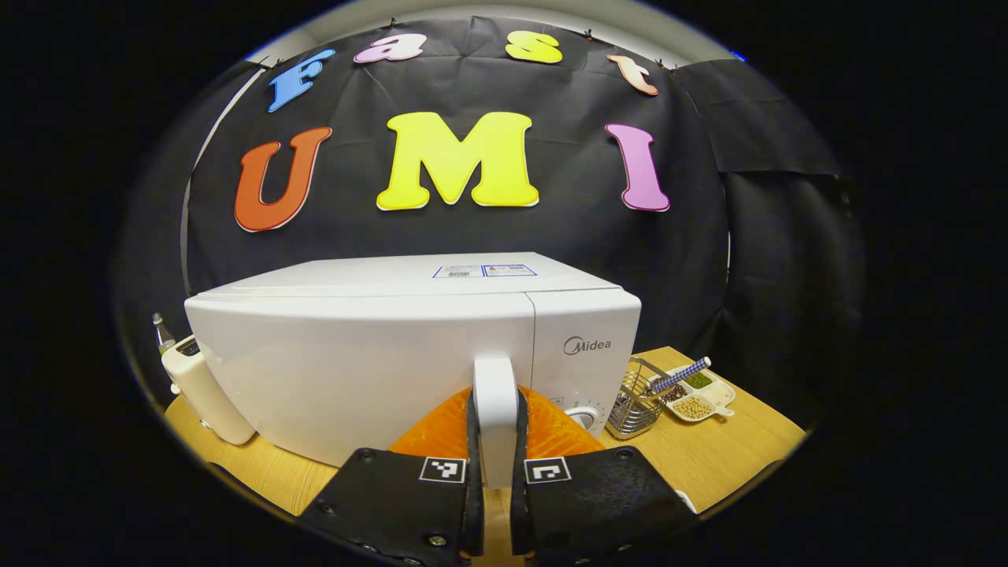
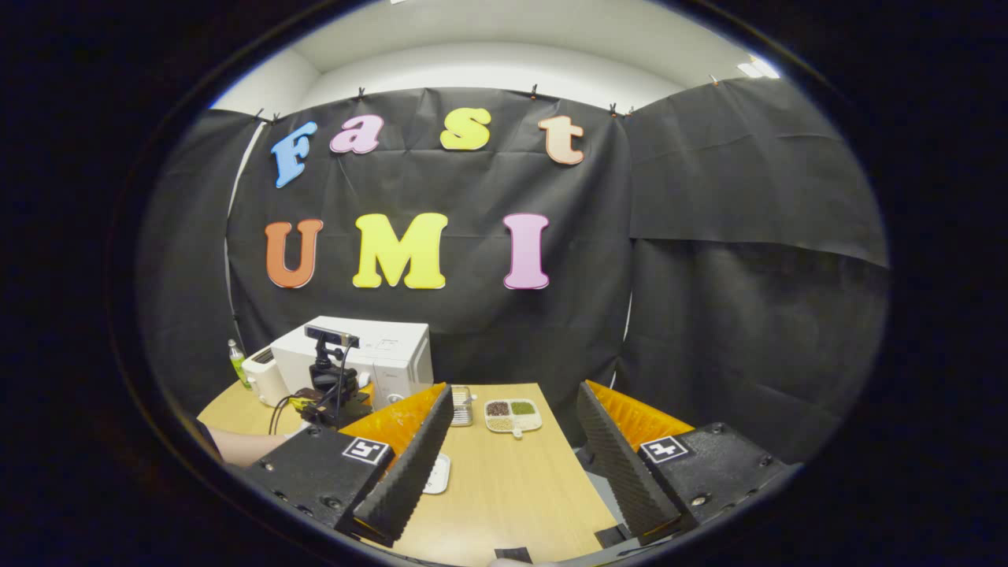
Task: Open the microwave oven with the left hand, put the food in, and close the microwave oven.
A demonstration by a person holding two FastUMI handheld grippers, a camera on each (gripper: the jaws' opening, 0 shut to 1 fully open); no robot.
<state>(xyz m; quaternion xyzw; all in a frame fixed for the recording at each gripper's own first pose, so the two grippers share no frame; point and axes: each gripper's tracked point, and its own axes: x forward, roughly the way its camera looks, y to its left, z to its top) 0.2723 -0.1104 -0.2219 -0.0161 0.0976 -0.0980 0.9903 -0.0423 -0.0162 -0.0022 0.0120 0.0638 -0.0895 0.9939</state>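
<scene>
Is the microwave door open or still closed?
Closed. The door sits flush with the microwave front, with no gap. The left gripper has its fingers pressed on the handle.

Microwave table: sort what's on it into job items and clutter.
Job:
microwave, door shut
door handle, clamped by the left gripper
right gripper, open, holding nothing

Clutter:
wire basket
divided dish of beans
toaster
bottle
</scene>
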